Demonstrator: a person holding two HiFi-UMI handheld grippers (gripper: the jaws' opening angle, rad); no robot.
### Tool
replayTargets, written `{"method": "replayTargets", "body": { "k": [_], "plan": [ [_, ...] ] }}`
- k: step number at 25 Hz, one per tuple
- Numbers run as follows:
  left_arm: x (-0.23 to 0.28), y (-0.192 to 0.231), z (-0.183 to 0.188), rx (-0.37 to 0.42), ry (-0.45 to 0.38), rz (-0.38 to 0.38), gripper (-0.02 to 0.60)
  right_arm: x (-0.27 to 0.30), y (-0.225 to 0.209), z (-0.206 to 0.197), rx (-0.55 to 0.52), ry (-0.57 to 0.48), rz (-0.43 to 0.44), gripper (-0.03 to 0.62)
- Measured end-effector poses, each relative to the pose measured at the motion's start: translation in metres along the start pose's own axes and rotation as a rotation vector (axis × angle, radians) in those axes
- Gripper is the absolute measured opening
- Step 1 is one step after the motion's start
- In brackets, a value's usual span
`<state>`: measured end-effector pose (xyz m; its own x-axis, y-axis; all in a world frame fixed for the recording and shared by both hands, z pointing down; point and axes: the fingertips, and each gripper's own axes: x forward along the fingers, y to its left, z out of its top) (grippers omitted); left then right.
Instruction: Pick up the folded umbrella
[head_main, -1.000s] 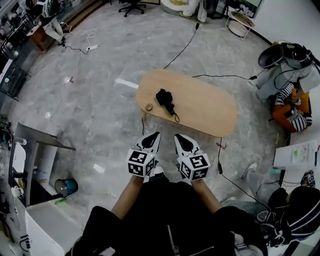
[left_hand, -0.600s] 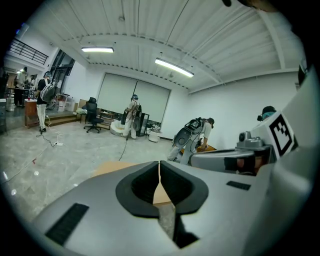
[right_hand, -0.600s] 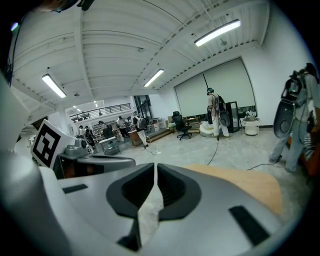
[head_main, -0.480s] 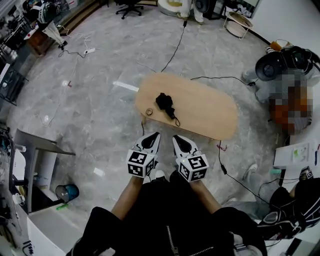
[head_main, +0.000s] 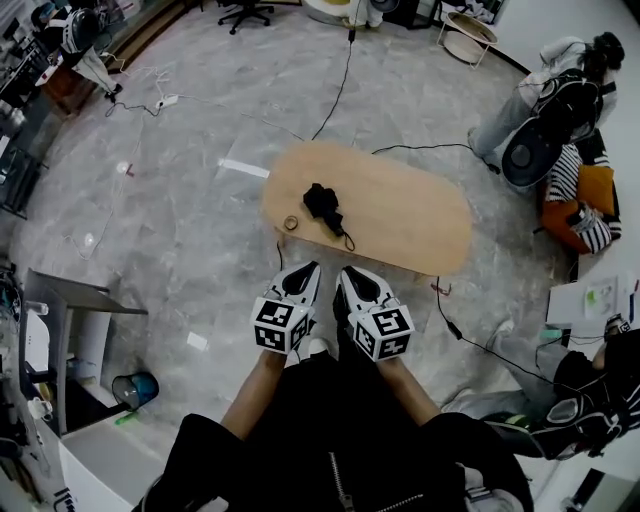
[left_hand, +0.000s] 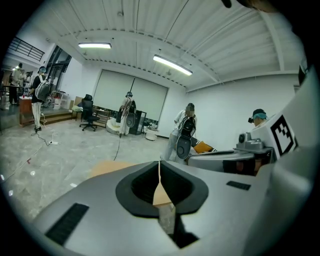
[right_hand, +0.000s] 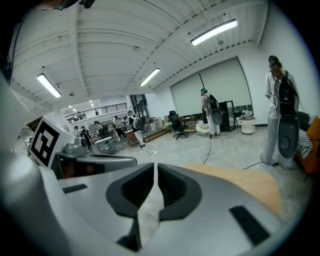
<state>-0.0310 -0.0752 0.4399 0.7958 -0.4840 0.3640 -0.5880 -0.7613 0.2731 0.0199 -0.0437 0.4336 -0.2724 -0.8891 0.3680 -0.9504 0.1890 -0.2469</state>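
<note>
Folded umbrella (head_main: 322, 201): black, lying toward the left end of the oval wooden table (head_main: 410, 215), with its strap trailing toward the near edge. A small ring-shaped item (head_main: 291, 222) sits just beside it. The left gripper (head_main: 308, 270) and right gripper (head_main: 347, 273) are held side by side short of the table's near edge, well apart from the umbrella. Both sets of jaws are pressed together with nothing between them. Recommendation: the approach is incomplete. Spread one gripper's jaws before reaching. Close across the bundle's narrow body rather than the loose strap, and keep clear of the ring.
</note>
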Motion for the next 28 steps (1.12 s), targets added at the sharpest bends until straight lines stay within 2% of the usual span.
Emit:
{"method": "replayTargets", "body": {
  "k": [6, 9, 12, 15, 21, 28],
  "plan": [
    [0.022, 0.021, 0.012, -0.008, -0.011, 0.032, 0.02, 0.033, -0.014, 0.011, -0.01, 0.005, 0.035, 0.021],
    [0.049, 0.033, 0.025, -0.016, -0.016, 0.057, 0.02, 0.055, -0.037, 0.024, -0.023, 0.014, 0.058, 0.028],
    [0.075, 0.044, 0.035, -0.031, -0.016, 0.083, 0.02, 0.075, -0.056, 0.033, -0.047, 0.04, 0.09, 0.062],
    [0.08, 0.059, 0.04, -0.045, -0.023, 0.098, 0.02, 0.091, -0.058, 0.038, -0.062, 0.058, 0.105, 0.069],
    [0.087, 0.087, 0.04, -0.066, -0.039, 0.114, 0.02, 0.124, -0.06, 0.04, -0.083, 0.085, 0.118, 0.095],
    [0.114, 0.111, 0.031, -0.089, -0.019, 0.123, 0.02, 0.157, -0.083, 0.037, -0.092, 0.113, 0.12, 0.117]
  ]
}}
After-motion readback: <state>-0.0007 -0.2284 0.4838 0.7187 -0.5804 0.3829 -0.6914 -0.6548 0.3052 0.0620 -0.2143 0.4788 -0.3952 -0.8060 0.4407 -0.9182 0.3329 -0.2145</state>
